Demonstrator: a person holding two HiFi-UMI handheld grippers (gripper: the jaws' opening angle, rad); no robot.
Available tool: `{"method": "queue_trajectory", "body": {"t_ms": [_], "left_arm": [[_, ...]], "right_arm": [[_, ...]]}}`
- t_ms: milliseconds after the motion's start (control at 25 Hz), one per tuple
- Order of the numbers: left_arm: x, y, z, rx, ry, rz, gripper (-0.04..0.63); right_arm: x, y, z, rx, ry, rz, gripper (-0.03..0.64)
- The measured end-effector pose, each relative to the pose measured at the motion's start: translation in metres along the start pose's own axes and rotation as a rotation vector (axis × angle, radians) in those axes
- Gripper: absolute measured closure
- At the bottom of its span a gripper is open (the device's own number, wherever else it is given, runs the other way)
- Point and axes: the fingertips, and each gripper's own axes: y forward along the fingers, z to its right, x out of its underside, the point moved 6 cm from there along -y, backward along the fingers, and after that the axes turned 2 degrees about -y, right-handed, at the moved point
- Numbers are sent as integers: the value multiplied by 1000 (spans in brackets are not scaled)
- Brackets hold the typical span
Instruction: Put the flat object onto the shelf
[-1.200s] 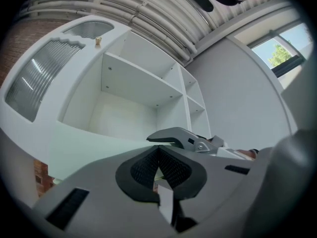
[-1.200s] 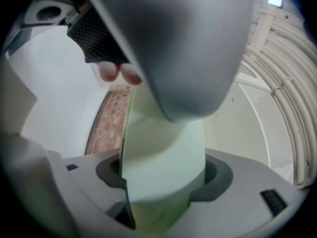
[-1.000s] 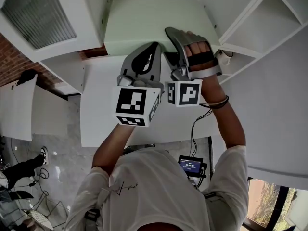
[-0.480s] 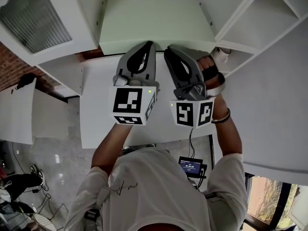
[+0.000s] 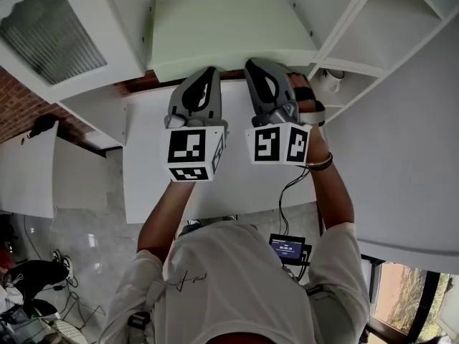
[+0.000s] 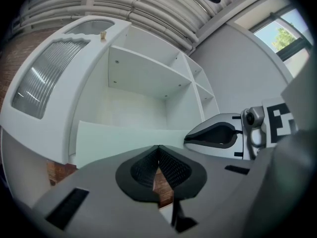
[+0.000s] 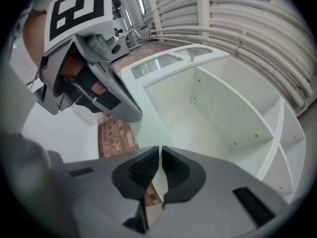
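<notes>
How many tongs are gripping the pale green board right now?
2. The left tongs pinch the pale green board at its near edge; the right tongs, whose jaws have just been closing, clamp that edge beside them. None hidden.

The left gripper point(image 5: 209, 70) and right gripper point(image 5: 255, 64) hide the board point(image 5: 229, 31)'s near edge. The shelf unit point(image 5: 391, 38) is cut off at the top edge. The screen point(image 5: 286, 249)'s print is too small to read.
</notes>
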Motion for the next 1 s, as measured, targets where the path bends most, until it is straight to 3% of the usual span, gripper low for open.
{"method": "queue_trajectory", "body": {"t_ms": [400, 1000], "left_arm": [[0, 20, -28, -41, 7, -32, 580], [-5, 34, -32, -34, 1, -42, 580]], "right_arm": [[2, 20, -7, -12, 31, -38, 575], [8, 36, 7, -6, 193, -102, 575]]}}
